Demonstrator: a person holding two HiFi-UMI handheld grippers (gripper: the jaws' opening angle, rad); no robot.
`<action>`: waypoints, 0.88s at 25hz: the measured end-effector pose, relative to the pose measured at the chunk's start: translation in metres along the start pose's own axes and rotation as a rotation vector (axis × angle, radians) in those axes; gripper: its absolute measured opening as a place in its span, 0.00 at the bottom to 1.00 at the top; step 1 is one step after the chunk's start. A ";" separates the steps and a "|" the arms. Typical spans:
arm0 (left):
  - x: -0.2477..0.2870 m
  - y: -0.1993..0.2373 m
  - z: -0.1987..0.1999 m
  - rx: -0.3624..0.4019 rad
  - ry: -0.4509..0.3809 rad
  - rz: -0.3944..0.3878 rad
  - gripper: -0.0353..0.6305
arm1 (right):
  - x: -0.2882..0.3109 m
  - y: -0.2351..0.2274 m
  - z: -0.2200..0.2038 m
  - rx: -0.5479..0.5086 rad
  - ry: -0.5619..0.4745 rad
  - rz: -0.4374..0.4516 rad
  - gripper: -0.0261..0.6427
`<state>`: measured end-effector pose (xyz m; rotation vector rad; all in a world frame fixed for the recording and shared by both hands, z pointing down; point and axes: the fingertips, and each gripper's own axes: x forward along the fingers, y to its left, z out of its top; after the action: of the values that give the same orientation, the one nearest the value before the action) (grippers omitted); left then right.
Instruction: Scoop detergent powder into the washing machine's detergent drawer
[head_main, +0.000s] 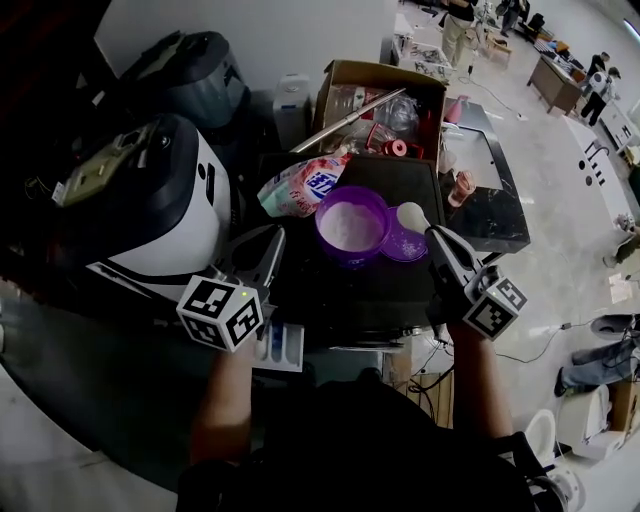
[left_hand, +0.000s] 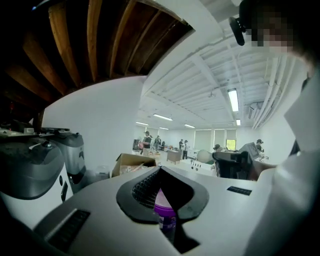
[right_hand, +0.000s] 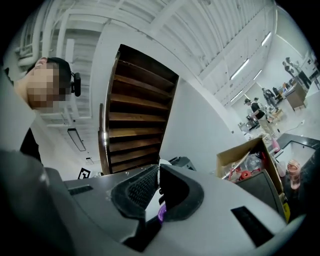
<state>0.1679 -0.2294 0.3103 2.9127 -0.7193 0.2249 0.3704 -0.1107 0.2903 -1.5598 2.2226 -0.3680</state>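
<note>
A purple tub (head_main: 350, 226) full of white powder stands open on the washing machine's dark top (head_main: 340, 290), with its purple lid (head_main: 404, 246) lying just to the right. My right gripper (head_main: 432, 232) is shut on the handle of a white scoop (head_main: 411, 214), which is heaped with powder and held over the lid beside the tub. A sliver of the scoop (right_hand: 159, 162) shows between the jaws. My left gripper (head_main: 272, 238) hangs shut and empty to the left of the tub (left_hand: 165, 212). Below it, the white and blue detergent drawer (head_main: 283, 346) is pulled out.
A pink and white detergent bag (head_main: 303, 186) lies behind the tub. An open cardboard box (head_main: 380, 95) of clutter stands at the back. A white and black appliance (head_main: 150, 205) stands to the left, and a dark sink unit (head_main: 490, 190) to the right.
</note>
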 end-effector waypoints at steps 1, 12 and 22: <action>0.001 0.000 0.005 0.006 -0.011 0.011 0.06 | 0.000 0.000 0.002 -0.013 -0.003 0.012 0.07; 0.000 -0.011 -0.004 0.023 -0.005 0.038 0.06 | 0.003 0.007 0.001 -0.067 -0.007 0.036 0.07; -0.008 -0.005 -0.014 0.012 0.011 0.032 0.06 | 0.004 0.015 -0.005 -0.058 -0.001 0.040 0.07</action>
<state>0.1620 -0.2187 0.3223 2.9102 -0.7656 0.2497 0.3541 -0.1089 0.2876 -1.5415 2.2791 -0.2937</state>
